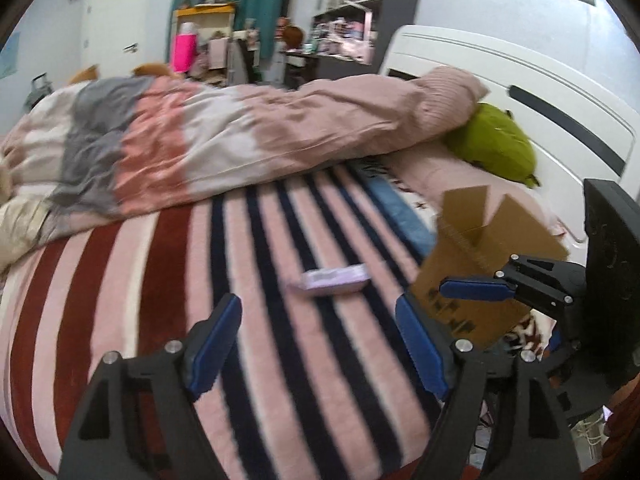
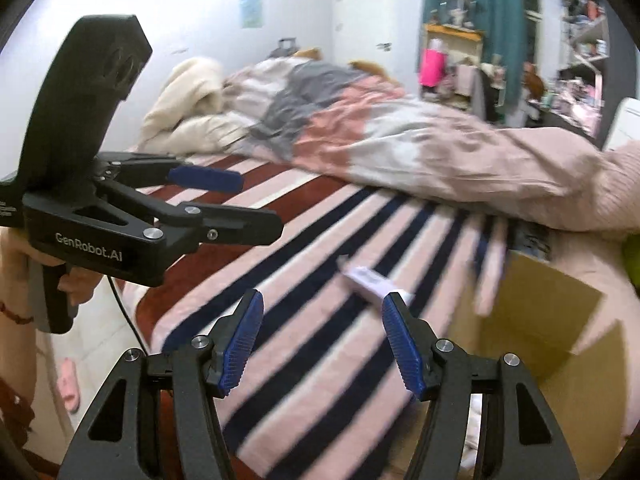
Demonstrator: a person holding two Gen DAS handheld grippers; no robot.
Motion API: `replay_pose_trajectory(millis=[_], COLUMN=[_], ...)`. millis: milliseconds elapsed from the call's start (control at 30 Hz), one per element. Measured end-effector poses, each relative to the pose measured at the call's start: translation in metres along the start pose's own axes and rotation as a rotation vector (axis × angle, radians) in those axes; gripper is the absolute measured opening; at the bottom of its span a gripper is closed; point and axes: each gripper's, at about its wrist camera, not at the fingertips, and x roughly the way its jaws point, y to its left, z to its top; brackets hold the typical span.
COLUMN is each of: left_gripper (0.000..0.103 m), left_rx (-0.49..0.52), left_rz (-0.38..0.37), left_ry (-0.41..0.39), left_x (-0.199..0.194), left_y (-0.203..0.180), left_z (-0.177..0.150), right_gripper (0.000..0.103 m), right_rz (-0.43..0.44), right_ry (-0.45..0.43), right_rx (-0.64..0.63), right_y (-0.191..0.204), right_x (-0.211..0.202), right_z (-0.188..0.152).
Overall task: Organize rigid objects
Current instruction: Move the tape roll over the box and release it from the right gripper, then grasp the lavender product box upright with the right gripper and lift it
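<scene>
Pink box (image 1: 329, 279): lies flat on the striped bed (image 1: 160, 320), at 12 o'clock of your left hand-held gripper (image 1: 318, 346), near, untouched
Cardboard carton (image 1: 472, 276): at 2 o'clock, just beside
Left hand-held gripper: spread wide, empty; straddle the box's narrow sides, then close
Right hand-held gripper (image 2: 322, 344): spread wide, empty

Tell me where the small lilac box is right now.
The small lilac box lies flat on the striped blanket, ahead of the open left gripper in the left wrist view, just left of the cardboard box.
</scene>
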Motion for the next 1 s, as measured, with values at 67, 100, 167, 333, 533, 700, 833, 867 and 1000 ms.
replay_pose_trajectory(millis=[67,100,167,333,533,700,833,867,1000], left_gripper=[0.077,0.077,0.077,0.077,0.077,0.077,0.077,0.077,0.077], left_rx=[-0.012,-0.019,-0.039,-0.080,-0.096,-0.091,-0.102,-0.105,-0.112], left_rz=[0.029,0.034,0.030,0.031,0.009,0.002,-0.008,-0.010,-0.015], left_ry=[0.009,0.013,0.023,0.051,0.076,0.085,0.076,0.075,0.070], left_x=[0.004,0.006,0.013,0.034,0.056,0.059,0.052,0.050,0.043], left_y=[0.016,0.023,0.035,0.057,0.066,0.062,0.061,0.061,0.060], left_z=[-0.014,-0.021,-0.031,-0.052,-0.059,-0.061,-0.061,-0.061,-0.062], right_gripper=[0.059,0.060,0.064,0.071,0.073,0.073,0.063,0.059,0.056], right_rz=[0.007,0.014,0.002,-0.190,-0.385,-0.299,-0.179,-0.124,0.032], right_ry=[0.043,0.067,0.112,0.168,0.159,0.204,0.205,0.218,0.232], right_rx=[-0.007,-0.003,0.013,0.077,0.130,0.154,0.169,0.176,0.175], right_y=[0.010,0.013,0.013,-0.016,-0.058,-0.072,-0.063,-0.057,-0.032], right_x=[0.024,0.036,0.065,0.126,0.171,0.193,0.180,0.174,0.157], right_z=[0.001,0.000,-0.003,-0.009,-0.016,-0.022,-0.027,-0.029,-0.033])
